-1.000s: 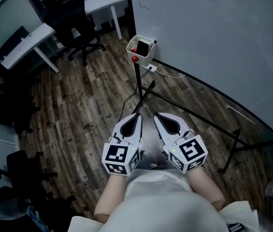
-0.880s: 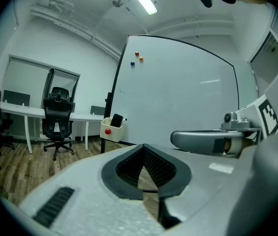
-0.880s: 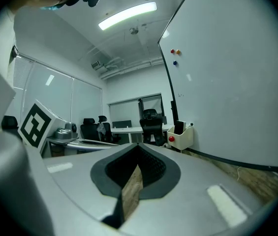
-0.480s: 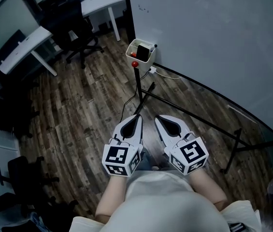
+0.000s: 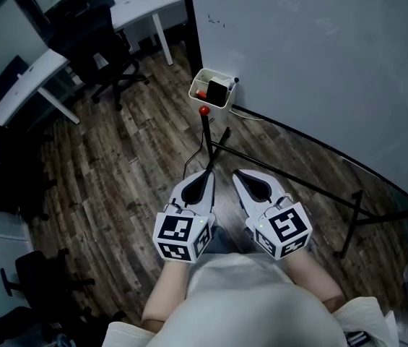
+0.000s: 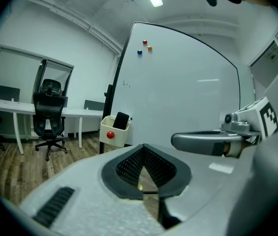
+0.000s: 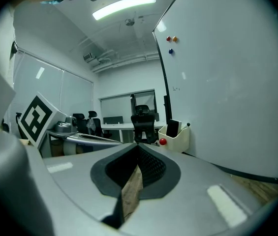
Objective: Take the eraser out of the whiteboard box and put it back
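Black eraser [image 5: 217,91] stands upright in the cream box [image 5: 198,80] at the whiteboard [image 5: 319,63] corner. Thin black bars [image 5: 290,168] cross the plank floor [image 5: 117,157] before it. On left gripper [image 5: 205,173] and right gripper [image 5: 238,174], jaws meet, empty.

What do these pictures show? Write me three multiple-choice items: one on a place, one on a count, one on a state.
1. Where is the black eraser?
A. upright in the box beside the whiteboard
B. flat on the floor
C. on a desk

2. How many magnets are on the whiteboard?
A. one
B. three
C. six

3. The right hand-held gripper is:
A. shut on the eraser
B. wide open
C. shut and empty

Answers:
1 A, the eraser stands inside the box.
2 B, one red, one orange and one blue dot sit high on the board.
3 C, its jaws meet with nothing between them.
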A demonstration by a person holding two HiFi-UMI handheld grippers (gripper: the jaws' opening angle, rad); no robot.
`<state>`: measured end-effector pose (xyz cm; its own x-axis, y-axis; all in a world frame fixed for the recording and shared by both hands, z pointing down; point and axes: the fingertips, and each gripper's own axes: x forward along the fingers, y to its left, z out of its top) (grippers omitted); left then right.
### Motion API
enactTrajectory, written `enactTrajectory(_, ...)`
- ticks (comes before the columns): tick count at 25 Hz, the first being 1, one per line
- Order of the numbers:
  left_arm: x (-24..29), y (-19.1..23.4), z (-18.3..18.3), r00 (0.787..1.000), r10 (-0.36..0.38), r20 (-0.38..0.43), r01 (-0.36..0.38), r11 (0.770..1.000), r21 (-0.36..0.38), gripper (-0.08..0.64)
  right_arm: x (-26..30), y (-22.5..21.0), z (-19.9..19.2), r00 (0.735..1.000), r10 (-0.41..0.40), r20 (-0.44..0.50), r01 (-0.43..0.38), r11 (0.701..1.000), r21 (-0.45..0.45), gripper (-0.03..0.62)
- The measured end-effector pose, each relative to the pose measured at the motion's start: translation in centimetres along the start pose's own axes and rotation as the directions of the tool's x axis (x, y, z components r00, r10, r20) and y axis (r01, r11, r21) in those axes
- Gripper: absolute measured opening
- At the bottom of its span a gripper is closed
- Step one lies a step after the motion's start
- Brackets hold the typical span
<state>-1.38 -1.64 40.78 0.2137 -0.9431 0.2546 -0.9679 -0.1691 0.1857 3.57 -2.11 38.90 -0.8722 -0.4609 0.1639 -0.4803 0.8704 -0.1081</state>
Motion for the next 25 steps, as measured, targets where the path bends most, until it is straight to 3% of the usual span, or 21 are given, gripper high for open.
enactTrajectory(7,2.9,2.7,1.7,0.998,-0.053,-0.020,0.054,0.998,0.045,0.006,4.3,-1.8,1.3,1.000,-0.014,-0.027,0.014,1.000,-0.004,0.018)
enactTrajectory(13,5.2,5.1,3.0,0.995,-0.097,-0.024,0.098,0.994,0.054,0.006,7.2,-3.5,2.2,0.996,-0.089,-0.032,0.087,0.995,-0.054,0.008)
enactTrajectory(18,7.5,7.2,3.7,0.992,-0.126,-0.030,0.128,0.990,0.066,0.005,9.5,-5.2,3.1,0.994,-0.108,0.003,0.108,0.994,-0.003,0.008)
enactTrajectory(25,10.7,9.5,4.9,0.981,-0.187,-0.045,0.190,0.979,0.077,0.005,12.5,-8.3,4.2,0.983,-0.184,0.007,0.184,0.983,-0.020,0.011)
